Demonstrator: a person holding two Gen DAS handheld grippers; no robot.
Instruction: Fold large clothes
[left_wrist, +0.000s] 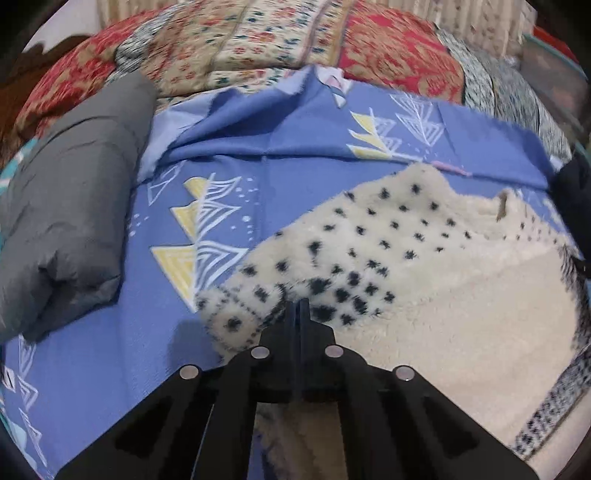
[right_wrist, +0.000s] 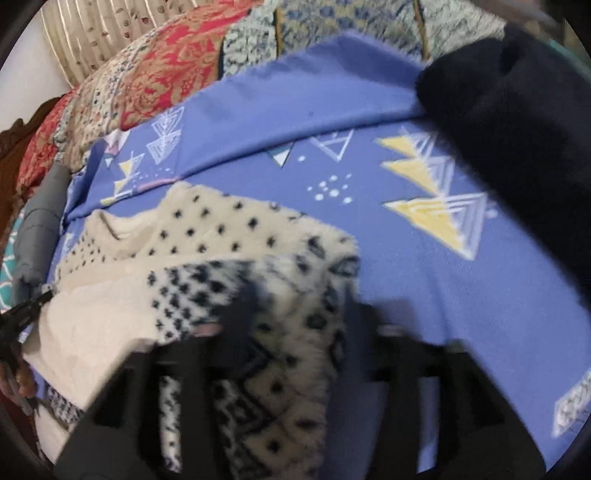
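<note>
A: What sits nearest in the left wrist view?

B: The left gripper (left_wrist: 298, 308), its jaws drawn together on a fold of the cream sweater (left_wrist: 424, 295). The cloth bunches right at the tips, near the spotted cuff end of a sleeve.

A: And the right gripper (right_wrist: 295, 306)?

B: Its jaws stand apart, with the patterned knit of the sweater lying between and under the fingers (right_wrist: 243, 306). The picture is blurred there, so whether the pads press on the cloth cannot be told.

A: Where does the sweater lie?

B: Spread on the blue sheet (left_wrist: 110, 369) that covers the bed, toward the near edge. Its plain fleecy inside faces up over a wide patch, and the black-dotted part reaches toward the middle of the bed.

A: What else is around it?

B: A grey padded bundle (left_wrist: 70, 206) lies along the left edge of the bed, apart from the sweater. A dark navy garment (right_wrist: 517, 122) lies toward the far right corner, on the sheet and clear of the sweater. A raised crease of the sheet runs across just past the sweater's far end.

A: And farthest off?

B: A patchwork quilt (left_wrist: 388, 55) in red, cream and grey prints, heaped along the far edge of the bed. A hand (right_wrist: 20, 376) shows at the left rim of the right wrist view.
</note>
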